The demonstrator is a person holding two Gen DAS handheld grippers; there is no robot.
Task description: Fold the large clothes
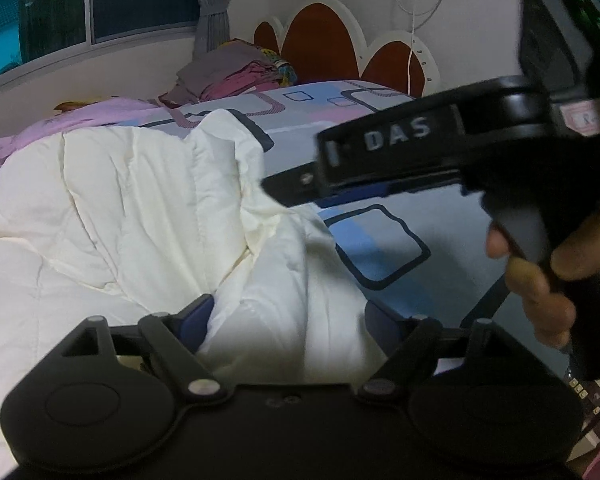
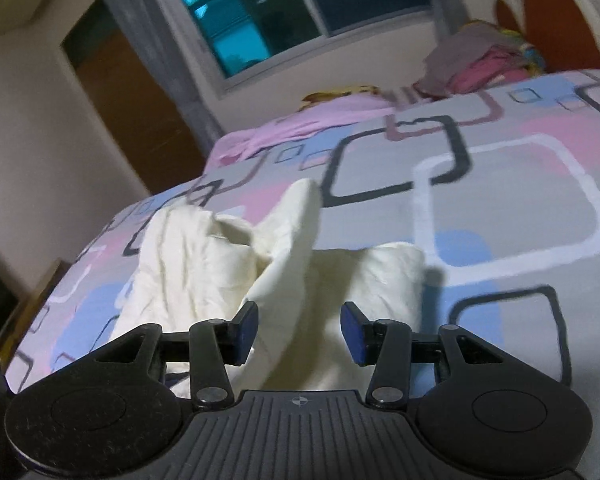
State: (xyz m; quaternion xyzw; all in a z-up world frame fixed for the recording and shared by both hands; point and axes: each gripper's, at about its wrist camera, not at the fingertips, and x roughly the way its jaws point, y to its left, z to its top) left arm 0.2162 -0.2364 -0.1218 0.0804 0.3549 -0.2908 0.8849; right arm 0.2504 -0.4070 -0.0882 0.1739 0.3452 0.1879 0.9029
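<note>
A large cream-white quilted garment (image 1: 132,220) lies crumpled on the bed; it also shows in the right wrist view (image 2: 228,264). My left gripper (image 1: 292,320) is open with a thick fold of the garment bulging between its blue pads. My right gripper (image 2: 300,328) is open just above a raised ridge of the cloth, pads apart on either side. In the left wrist view the right gripper (image 1: 276,192) comes in from the right, its tip at the garment's edge, and a hand (image 1: 556,272) holds its handle.
The bed has a sheet (image 2: 500,200) with grey, pink and blue squares. A pile of folded clothes (image 1: 236,72) sits by the red and white headboard (image 1: 332,40). A pink cloth (image 2: 312,120) lies at the far edge. A window (image 2: 260,12) and doorway (image 2: 128,100) stand beyond.
</note>
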